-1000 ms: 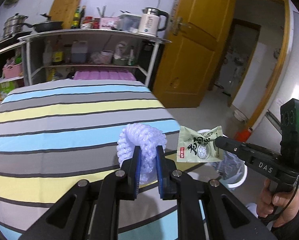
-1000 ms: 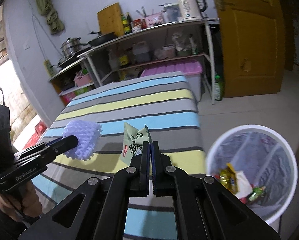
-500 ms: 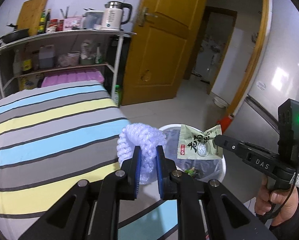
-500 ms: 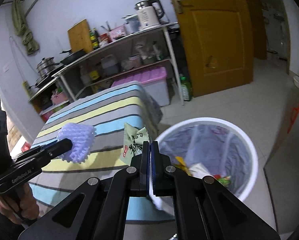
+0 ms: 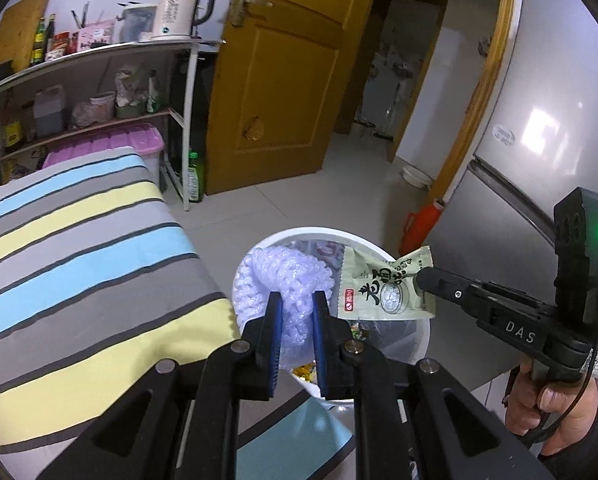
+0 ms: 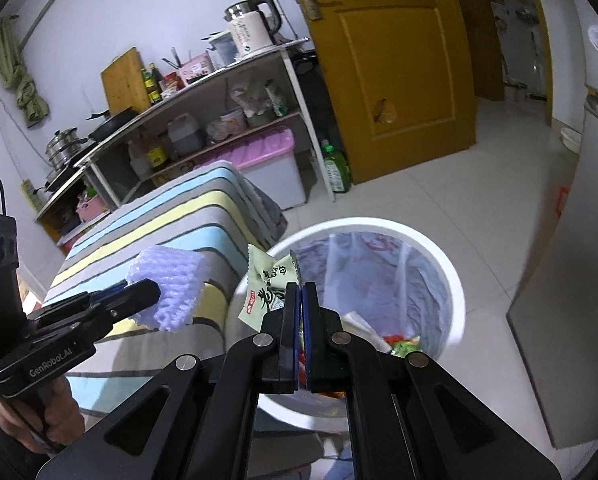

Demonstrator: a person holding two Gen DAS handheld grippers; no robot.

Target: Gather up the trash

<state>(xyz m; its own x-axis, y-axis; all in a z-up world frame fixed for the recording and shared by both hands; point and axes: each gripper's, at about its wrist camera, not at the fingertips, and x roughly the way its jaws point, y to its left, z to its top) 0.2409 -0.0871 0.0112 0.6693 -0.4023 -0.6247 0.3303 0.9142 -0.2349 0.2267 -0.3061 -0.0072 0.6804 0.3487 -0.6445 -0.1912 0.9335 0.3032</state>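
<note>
My left gripper (image 5: 296, 300) is shut on a white foam fruit net (image 5: 287, 276) and holds it over the near rim of the white trash bin (image 5: 327, 234). In the right wrist view the left gripper (image 6: 153, 288) and the foam net (image 6: 169, 284) show at the left, beside the table edge. My right gripper (image 6: 299, 292) is shut on a green snack packet (image 6: 265, 286) above the bin (image 6: 455, 280); it also shows in the left wrist view (image 5: 419, 278) with the packet (image 5: 383, 286). The lined bin holds several wrappers.
A table with a striped cloth (image 5: 79, 264) lies left of the bin. Behind it stands a shelf rack (image 5: 99, 80) with a kettle and bottles. A yellow door (image 5: 283, 72) is at the back. A grey fridge (image 5: 539, 120) stands close on the right.
Both grippers have swung right, off the striped table, and now hold the foam net and the snack packet over the trash bin. Both stay shut.
</note>
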